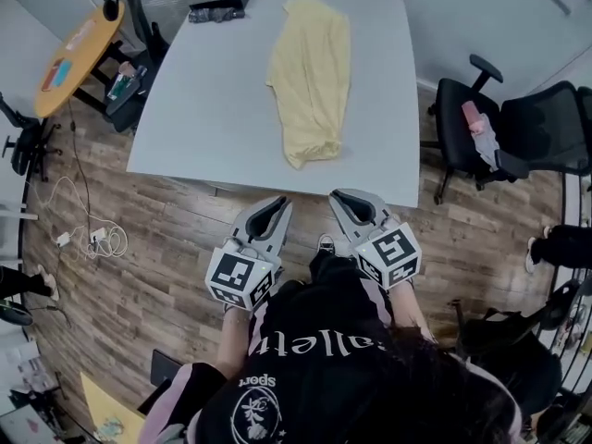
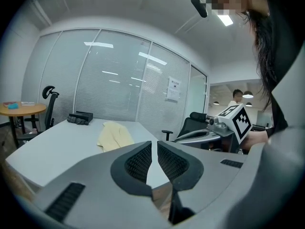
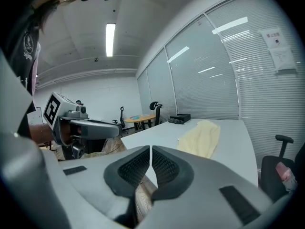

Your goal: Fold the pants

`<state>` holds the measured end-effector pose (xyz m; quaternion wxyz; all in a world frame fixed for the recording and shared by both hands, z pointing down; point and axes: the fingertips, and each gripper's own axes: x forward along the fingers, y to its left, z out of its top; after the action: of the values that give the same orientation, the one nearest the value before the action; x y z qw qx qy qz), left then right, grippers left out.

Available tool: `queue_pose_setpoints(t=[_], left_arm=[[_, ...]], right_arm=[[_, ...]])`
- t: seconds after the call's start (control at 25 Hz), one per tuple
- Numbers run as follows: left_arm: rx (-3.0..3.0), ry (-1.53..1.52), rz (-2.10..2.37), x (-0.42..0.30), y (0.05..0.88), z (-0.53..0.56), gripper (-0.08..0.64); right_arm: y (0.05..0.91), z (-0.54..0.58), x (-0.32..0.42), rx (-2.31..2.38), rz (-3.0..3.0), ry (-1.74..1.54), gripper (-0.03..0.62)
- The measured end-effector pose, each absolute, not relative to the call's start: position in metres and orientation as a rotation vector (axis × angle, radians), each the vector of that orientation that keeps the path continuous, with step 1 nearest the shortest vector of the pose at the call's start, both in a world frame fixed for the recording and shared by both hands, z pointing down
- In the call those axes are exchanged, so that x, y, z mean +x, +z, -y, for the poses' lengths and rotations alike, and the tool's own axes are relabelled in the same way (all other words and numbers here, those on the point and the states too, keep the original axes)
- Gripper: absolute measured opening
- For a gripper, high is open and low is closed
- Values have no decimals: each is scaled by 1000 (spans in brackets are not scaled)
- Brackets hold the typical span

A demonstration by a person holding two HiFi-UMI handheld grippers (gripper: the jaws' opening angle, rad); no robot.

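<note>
Pale yellow pants [image 1: 310,77] lie folded lengthwise on the white table [image 1: 203,109], running from the far edge toward the near edge; they also show in the left gripper view [image 2: 114,135] and the right gripper view [image 3: 201,138]. My left gripper [image 1: 275,207] hangs over the wooden floor just short of the table's near edge, shut and empty. My right gripper [image 1: 349,200] is beside it, also shut with nothing between its jaws. Both point toward the table. From its own camera each gripper [image 2: 154,152] [image 3: 150,159] shows its pads nearly together.
A black box [image 1: 222,3] sits at the table's far left corner. Black office chairs [image 1: 518,132] stand to the right, one with pink items on the seat. A round wooden table [image 1: 79,54] and a chair [image 1: 129,26] stand at left. Cables [image 1: 88,239] lie on the floor.
</note>
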<state>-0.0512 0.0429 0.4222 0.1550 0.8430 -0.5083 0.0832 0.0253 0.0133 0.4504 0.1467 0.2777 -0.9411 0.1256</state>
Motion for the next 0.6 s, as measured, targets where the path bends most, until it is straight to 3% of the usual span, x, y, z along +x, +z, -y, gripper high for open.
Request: queue_pose_setpoints(t=[0.6], left_arm=[[2388,323,1501,-29,428,36,55]], right_arm=[[469,72,41,727,2729,410,31]])
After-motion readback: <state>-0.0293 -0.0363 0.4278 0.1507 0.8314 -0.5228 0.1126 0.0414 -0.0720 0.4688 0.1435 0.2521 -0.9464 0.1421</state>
